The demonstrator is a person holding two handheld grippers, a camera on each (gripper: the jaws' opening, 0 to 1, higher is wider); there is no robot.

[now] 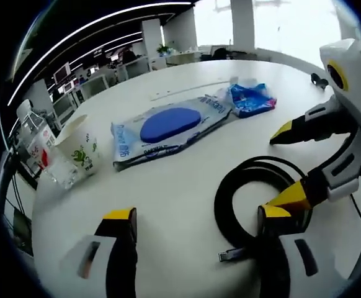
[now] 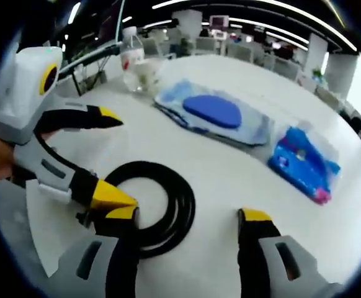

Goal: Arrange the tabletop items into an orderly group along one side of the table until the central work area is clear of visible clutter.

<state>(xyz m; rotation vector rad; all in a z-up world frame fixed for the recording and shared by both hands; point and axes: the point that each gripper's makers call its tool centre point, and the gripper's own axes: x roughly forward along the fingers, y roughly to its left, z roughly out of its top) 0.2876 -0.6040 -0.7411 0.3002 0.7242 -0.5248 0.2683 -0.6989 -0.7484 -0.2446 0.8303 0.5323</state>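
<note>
Cable [image 1: 245,198]: black, coiled into a loose ring of about two turns, lying flat on the white table [image 1: 180,205]. A plug end [image 1: 230,253] sticks out of the coil toward the camera in the left gripper view. In the right gripper view the coil [image 2: 168,208] lies between the two grippers, close to the near table edge.

Wipes pack [image 1: 165,127]: flat, pale blue and white, with a dark blue oval lid in the middle. Its long axis runs from the cup side toward the blue packet. It lies flat beyond the cable, well apart from it.

Blue packet [image 1: 250,98]: small, crinkled, bright blue, just beside the far end of the wipes pack, touching or nearly so.

Paper cup [image 1: 81,146]: white with a green print, upright, mouth open; contents cannot be made out. Next to it stands a clear bottle [image 1: 36,133] with a red label, upright and capped; contents cannot be made out.

Left gripper [image 1: 196,218]: jaws spread wide, holding nothing; one yellow tip sits at the coil's edge. It also shows in the right gripper view [image 2: 115,158], held in a hand [image 2: 0,155].

Right gripper [image 2: 187,214]: jaws wide apart, nothing between them but the coil's near edge.
</note>
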